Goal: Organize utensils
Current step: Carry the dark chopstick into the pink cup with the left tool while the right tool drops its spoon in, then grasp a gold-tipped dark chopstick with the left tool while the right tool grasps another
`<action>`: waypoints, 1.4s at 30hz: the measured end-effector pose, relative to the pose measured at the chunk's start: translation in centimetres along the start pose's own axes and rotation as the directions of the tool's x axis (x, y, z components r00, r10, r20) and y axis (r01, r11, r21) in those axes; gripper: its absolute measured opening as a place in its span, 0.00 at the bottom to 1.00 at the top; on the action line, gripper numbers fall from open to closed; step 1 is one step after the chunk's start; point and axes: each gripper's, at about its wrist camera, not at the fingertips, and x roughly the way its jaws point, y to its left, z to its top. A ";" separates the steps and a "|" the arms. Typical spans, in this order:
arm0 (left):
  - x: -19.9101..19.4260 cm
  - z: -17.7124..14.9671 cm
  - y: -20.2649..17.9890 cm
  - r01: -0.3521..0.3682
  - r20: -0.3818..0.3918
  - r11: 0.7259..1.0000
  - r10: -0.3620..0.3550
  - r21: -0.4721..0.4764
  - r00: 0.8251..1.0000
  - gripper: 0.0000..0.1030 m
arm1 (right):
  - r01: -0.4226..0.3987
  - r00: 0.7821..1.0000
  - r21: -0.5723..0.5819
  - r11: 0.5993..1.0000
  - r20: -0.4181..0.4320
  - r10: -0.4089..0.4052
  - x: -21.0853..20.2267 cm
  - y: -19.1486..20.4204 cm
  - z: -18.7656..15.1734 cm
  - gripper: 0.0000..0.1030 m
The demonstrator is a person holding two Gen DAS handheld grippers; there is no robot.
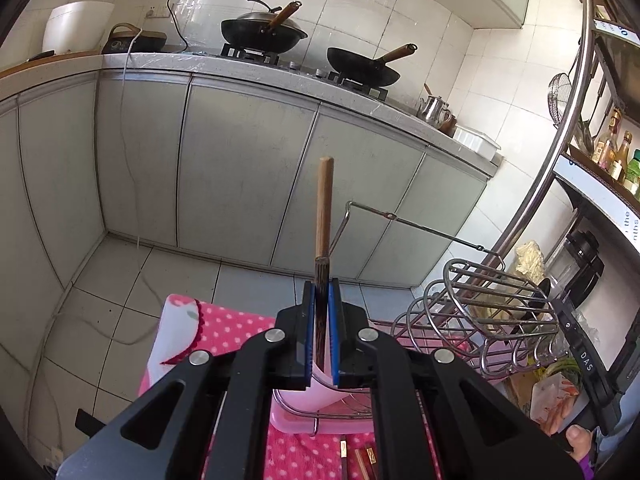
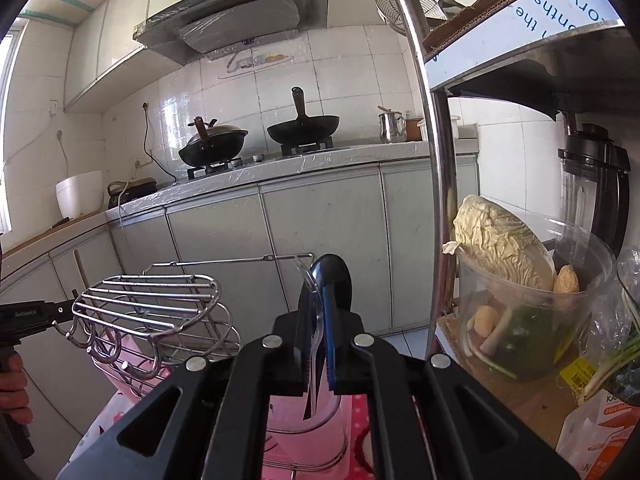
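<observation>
Chopsticks (image 1: 323, 216) pinched in left hand-held gripper (image 1: 321, 320), spoons (image 2: 326, 292) in right hand-held gripper (image 2: 319, 332), above pink cloth (image 1: 224, 328).

My left hand-held gripper (image 1: 323, 320) sits low in the centre of its frame, fingers pointing up and away, the blue pads (image 1: 307, 332) closed tight on a thin stick-like utensil. My right hand-held gripper (image 2: 320, 328) is posed the same way in its own view, pads pressed together on flat utensils. At that frame's left edge my left hand (image 2: 12, 384) wraps the other handle.
</observation>
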 end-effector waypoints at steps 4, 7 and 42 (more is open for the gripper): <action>-0.2 -0.1 0.0 -0.010 -0.008 1.000 0.010 0.009 1.000 0.19 | -0.009 1.000 0.004 1.000 -0.029 0.009 0.3 0.1 -0.2 0.19; -1.2 0.0 0.0 -0.019 0.026 1.000 0.019 0.013 0.999 0.35 | -0.017 1.000 0.019 1.000 -0.025 0.018 -0.3 -0.2 -0.1 0.35; 3.0 -14.9 -2.1 0.038 -0.512 0.998 -0.009 0.045 0.859 0.21 | -0.173 0.759 0.191 0.966 -0.600 0.254 -2.6 3.5 -13.8 0.09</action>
